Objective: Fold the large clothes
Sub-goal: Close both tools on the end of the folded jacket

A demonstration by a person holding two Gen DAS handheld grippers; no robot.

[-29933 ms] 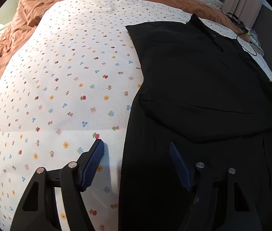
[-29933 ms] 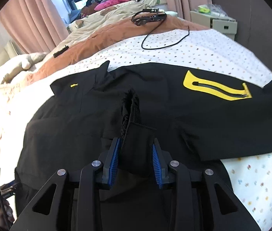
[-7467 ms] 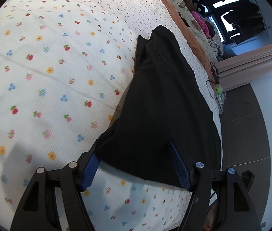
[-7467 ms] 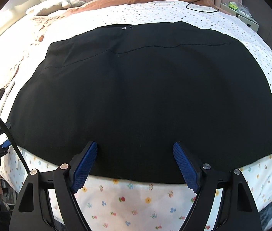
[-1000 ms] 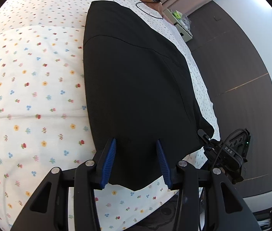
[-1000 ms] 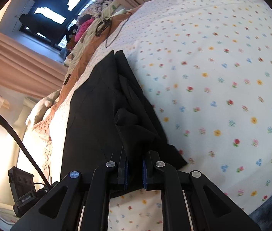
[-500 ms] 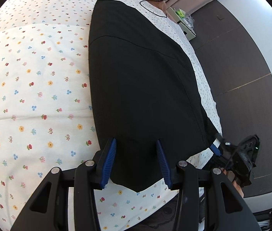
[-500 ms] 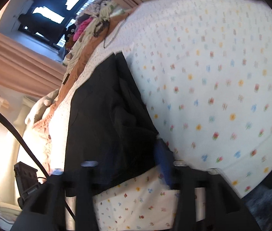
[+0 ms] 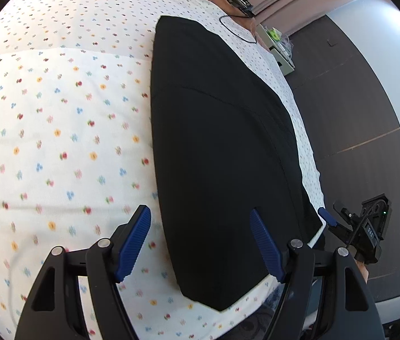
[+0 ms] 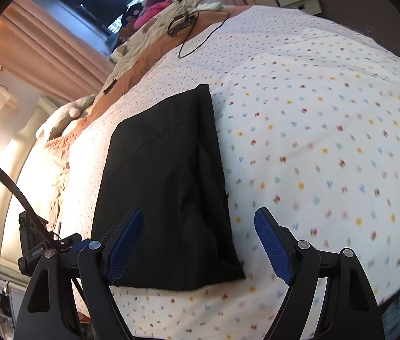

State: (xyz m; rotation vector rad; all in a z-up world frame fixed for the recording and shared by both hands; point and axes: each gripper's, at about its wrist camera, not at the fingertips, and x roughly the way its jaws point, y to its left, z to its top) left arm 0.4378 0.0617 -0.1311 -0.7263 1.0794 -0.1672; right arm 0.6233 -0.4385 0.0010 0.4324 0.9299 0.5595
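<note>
Since a second ago: both of our grippers have just been opening; the right one was clamped on the near right corner of the cloth and now stands clear above it, and the left one has spread off the near edge, so nothing is pinched any more.
Bed (image 9: pixel 58 147): we have the flowered sheet under everything, with an orange-brown blanket (image 10: pixel 132 70) and a loose black cable (image 10: pixel 200 39) far up by the head end, well apart from the work.
Garment (image 9: pixel 216 153): the black garment lies flat on the bed as a long folded strip, its near short end at the bed's front edge right under our tools.
Long axis: it runs straight away from us toward the head of the bed, the same way both grippers point, so we judge the next fold has to bring one short end over the other.
Left gripper (image 9: pixel 201 243): fingers spread wide and empty; the strip's near left edge lies between them, with the right finger over black cloth and the left over bare sheet.
Right gripper (image 10: pixel 198 245): fingers wide apart and holding nothing, and the near right corner sits between them, not pressed by either.
Nearer hand: we call it even, each hand hangs over its own near corner.
</note>
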